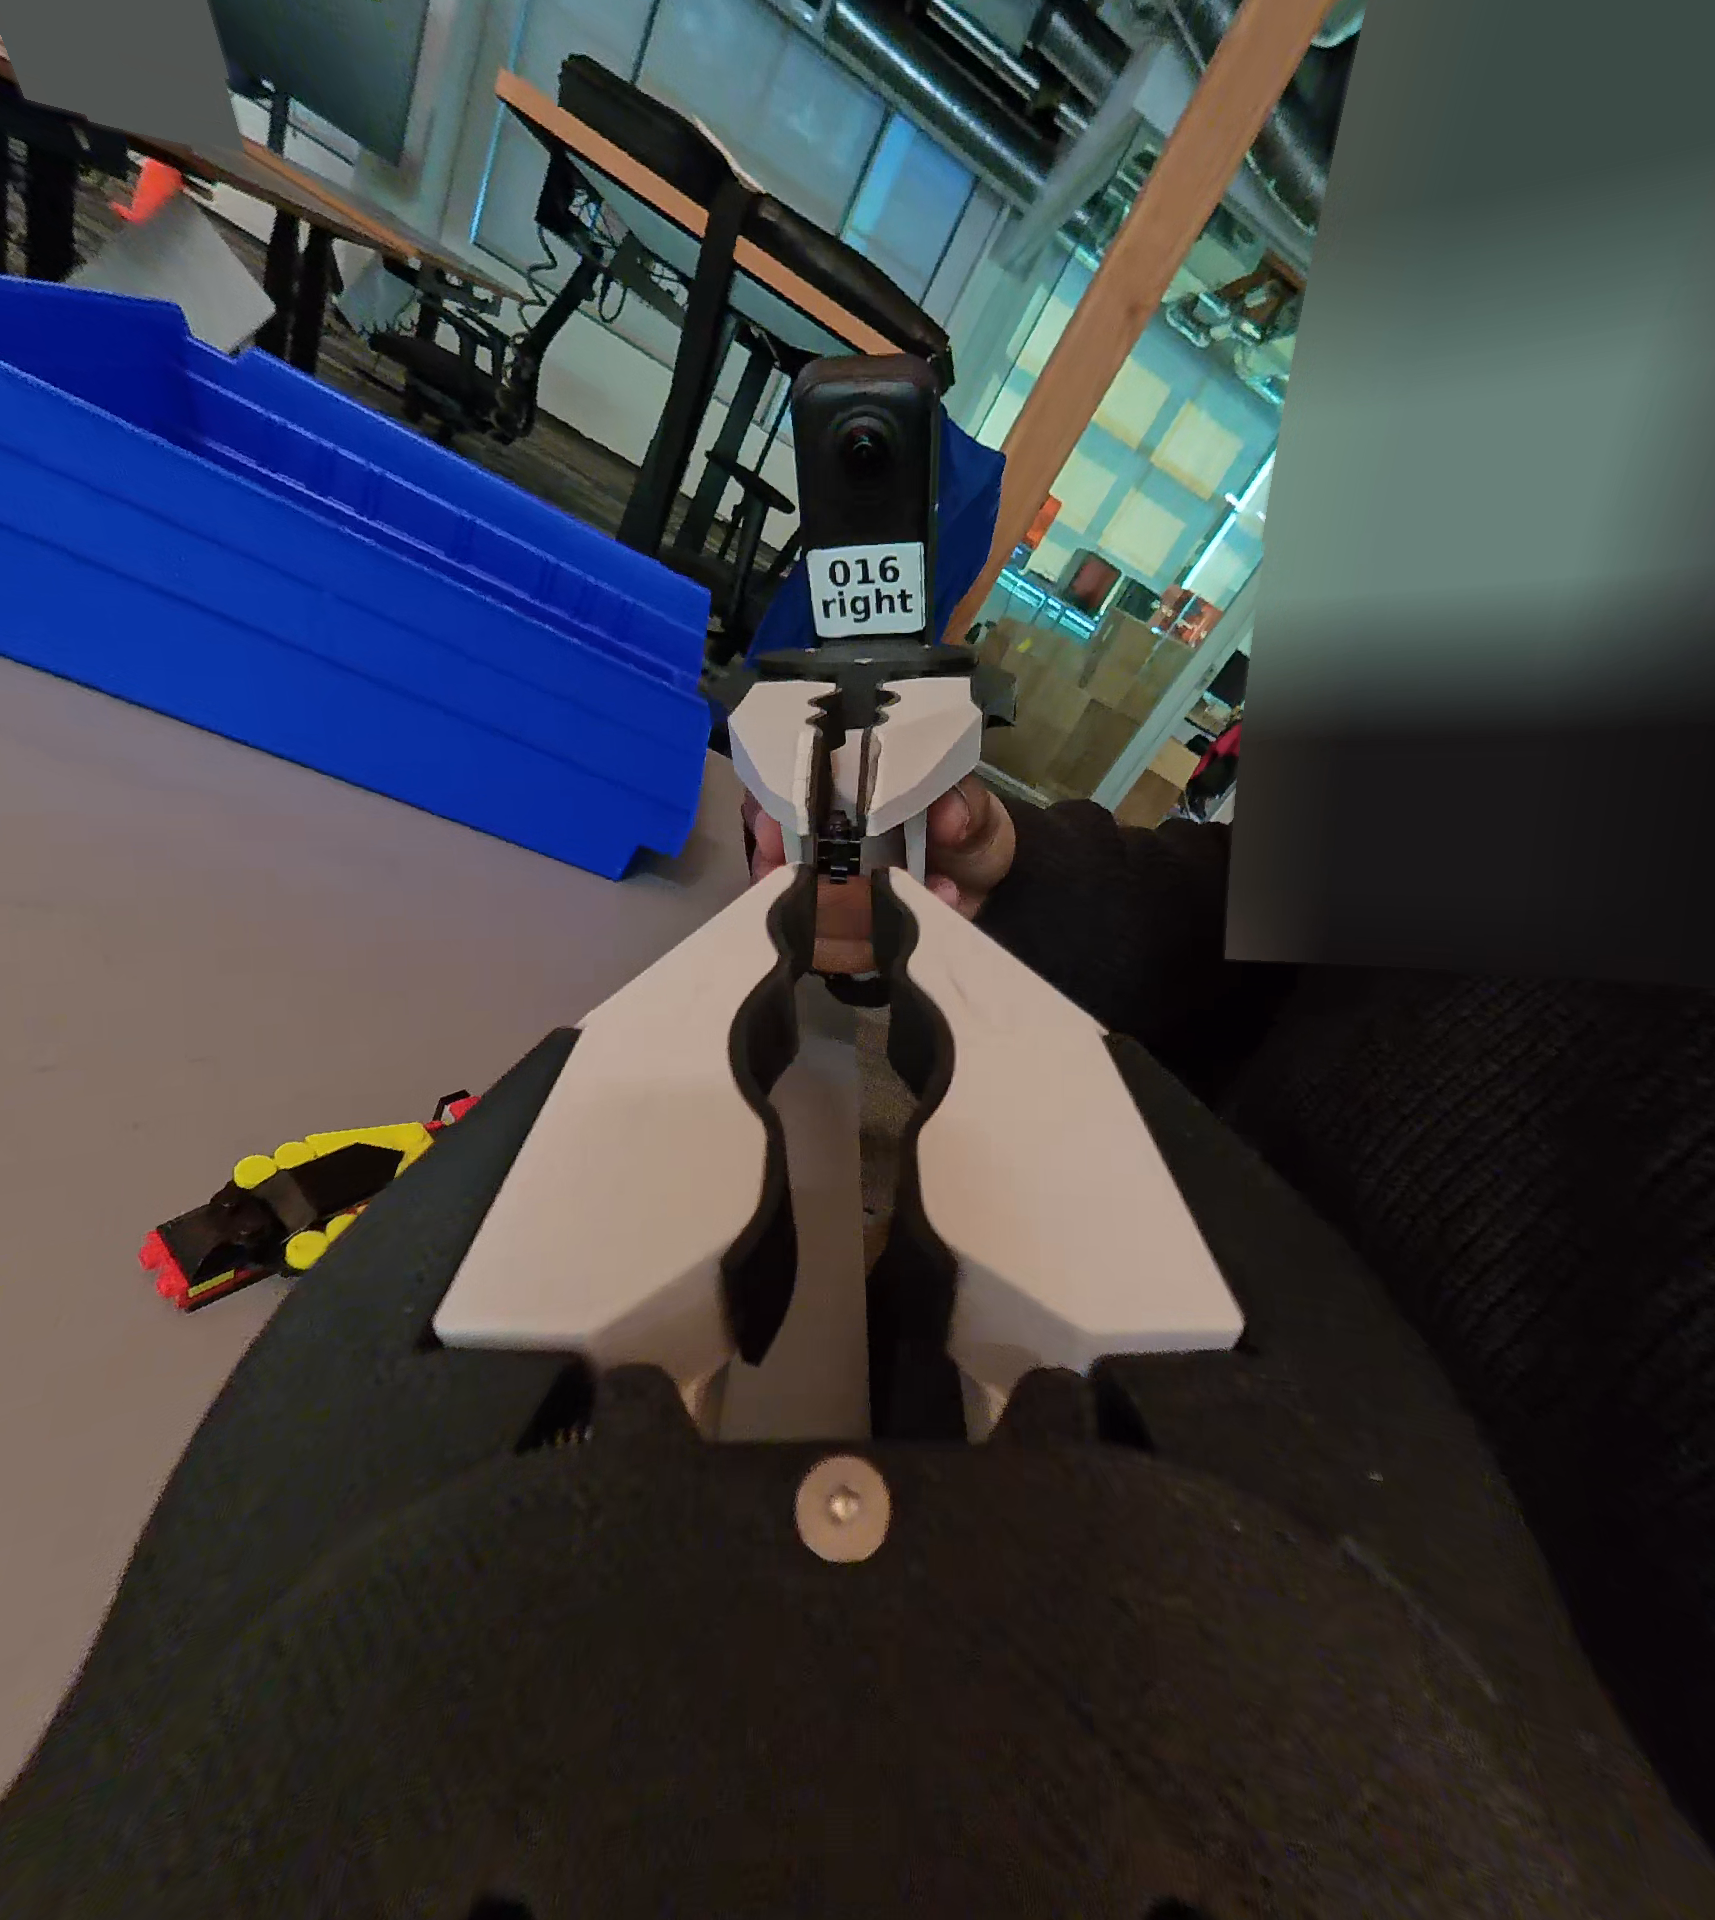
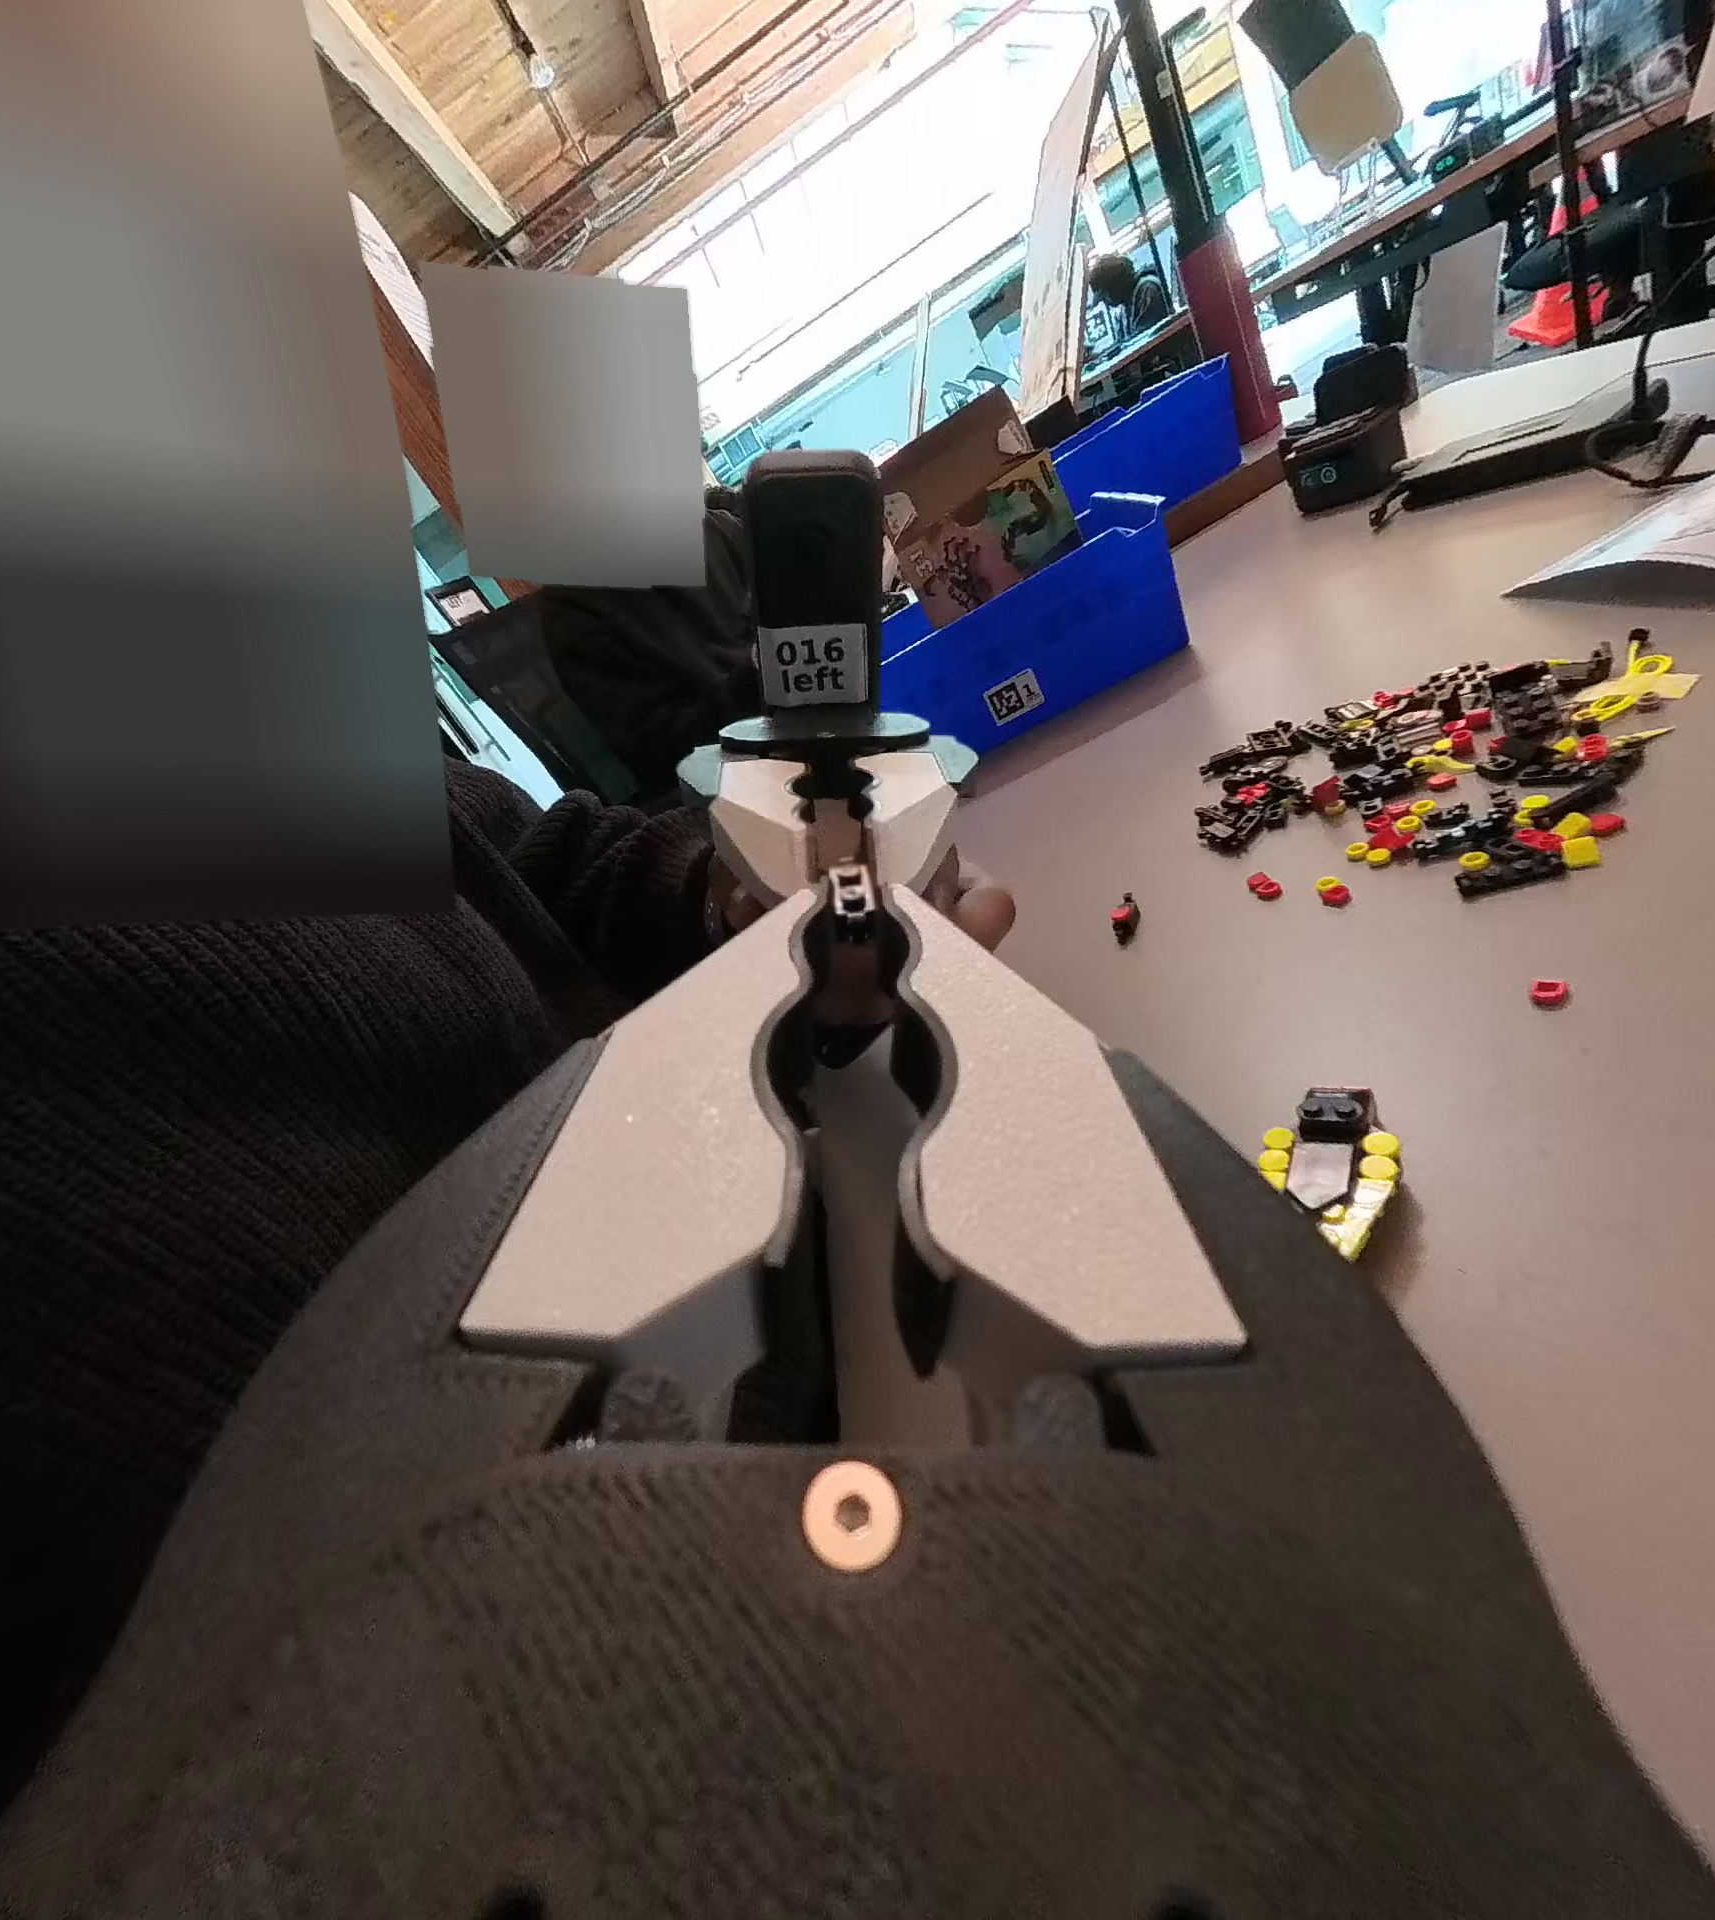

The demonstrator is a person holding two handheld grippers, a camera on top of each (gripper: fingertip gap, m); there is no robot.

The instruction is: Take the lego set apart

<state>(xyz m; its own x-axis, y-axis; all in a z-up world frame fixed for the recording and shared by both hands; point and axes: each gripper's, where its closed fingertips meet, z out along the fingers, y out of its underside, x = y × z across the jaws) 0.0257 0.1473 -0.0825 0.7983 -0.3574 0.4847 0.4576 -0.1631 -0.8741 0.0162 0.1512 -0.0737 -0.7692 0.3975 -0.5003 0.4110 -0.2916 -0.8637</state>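
My left claw (image 1: 837, 883) and right claw (image 2: 848, 899) meet tip to tip, both clenched on one small black piece (image 2: 848, 896) above the surface (image 1: 209, 935).

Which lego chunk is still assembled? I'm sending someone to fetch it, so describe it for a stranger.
On the grey table, nearer than the scattered pile of loose pieces, lies one pointed yellow-and-black chunk, just beside the right gripper. Unlike the single loose bricks, it is several pieces still joined, with yellow round studs along both edges.
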